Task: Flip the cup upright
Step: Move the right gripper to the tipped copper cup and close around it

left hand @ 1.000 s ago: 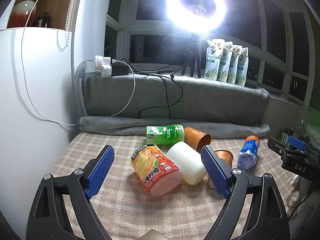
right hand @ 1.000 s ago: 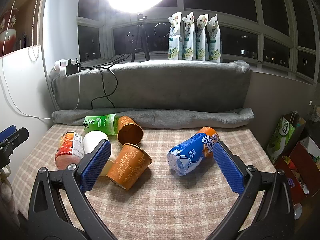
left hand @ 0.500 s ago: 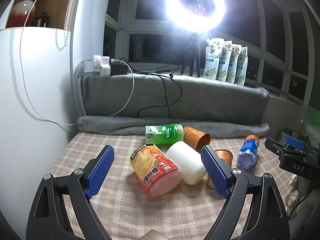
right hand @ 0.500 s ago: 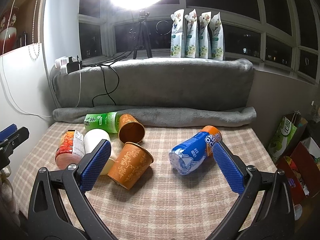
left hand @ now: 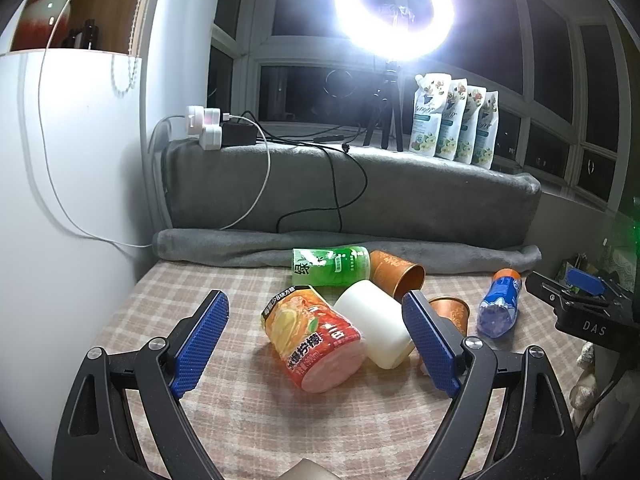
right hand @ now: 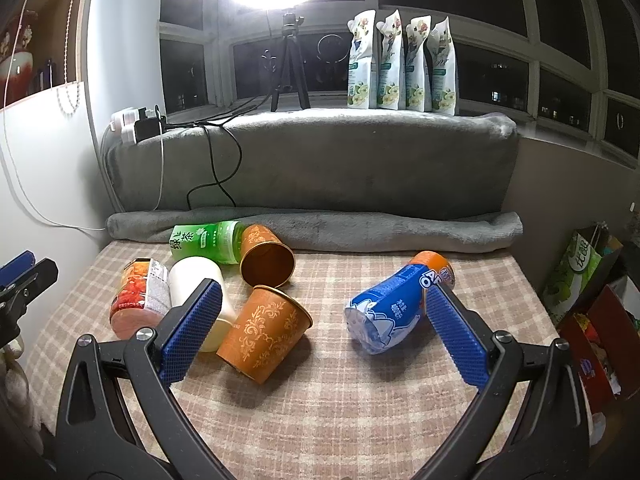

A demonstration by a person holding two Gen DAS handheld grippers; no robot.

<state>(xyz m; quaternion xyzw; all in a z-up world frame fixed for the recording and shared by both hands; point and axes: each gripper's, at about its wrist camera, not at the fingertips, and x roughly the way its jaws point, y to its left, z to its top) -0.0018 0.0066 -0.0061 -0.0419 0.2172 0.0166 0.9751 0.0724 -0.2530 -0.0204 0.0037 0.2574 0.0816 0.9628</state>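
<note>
My right view shows the near cup [right hand: 266, 334] whole, tipped on the cloth [right hand: 340, 412] — my left view half hides it. Both grippers [left hand: 316, 344] [right hand: 320, 328] gape wide, holding nothing.

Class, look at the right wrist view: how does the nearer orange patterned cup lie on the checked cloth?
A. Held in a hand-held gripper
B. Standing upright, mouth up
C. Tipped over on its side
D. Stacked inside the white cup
C: the nearer orange cup lies on its side on the checked cloth, its rim tilted up and away, with no hand-held gripper touching it.
</note>
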